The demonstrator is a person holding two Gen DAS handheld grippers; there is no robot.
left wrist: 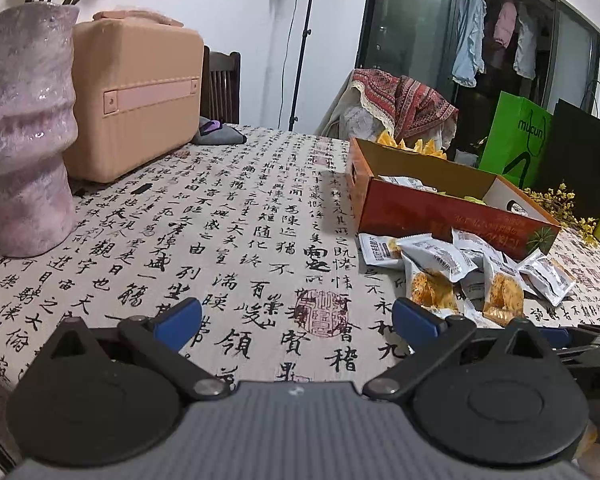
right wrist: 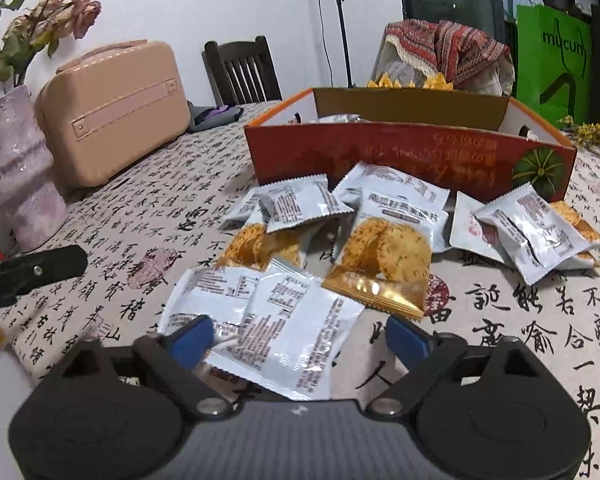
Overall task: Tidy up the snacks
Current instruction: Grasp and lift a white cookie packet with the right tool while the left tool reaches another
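Observation:
Several white and orange snack packets [right wrist: 384,248] lie in a loose pile on the calligraphy tablecloth, in front of an open orange cardboard box [right wrist: 400,156] that holds a few more. My right gripper [right wrist: 300,340] is open and low over the nearest white packet [right wrist: 288,332], which lies between its blue fingers; the left pad overlaps the packet's edge and the right pad stands clear of it. In the left wrist view my left gripper [left wrist: 298,322] is open over bare cloth with nothing between its fingers, left of the pile [left wrist: 452,268] and the box [left wrist: 440,216].
A pale purple vase [left wrist: 24,140] and a pink hard case [left wrist: 132,100] stand at the left rear of the table. A dark cloth [left wrist: 216,134], a wooden chair [right wrist: 240,72], a green bag [left wrist: 512,140] and yellow flowers [left wrist: 556,200] lie beyond.

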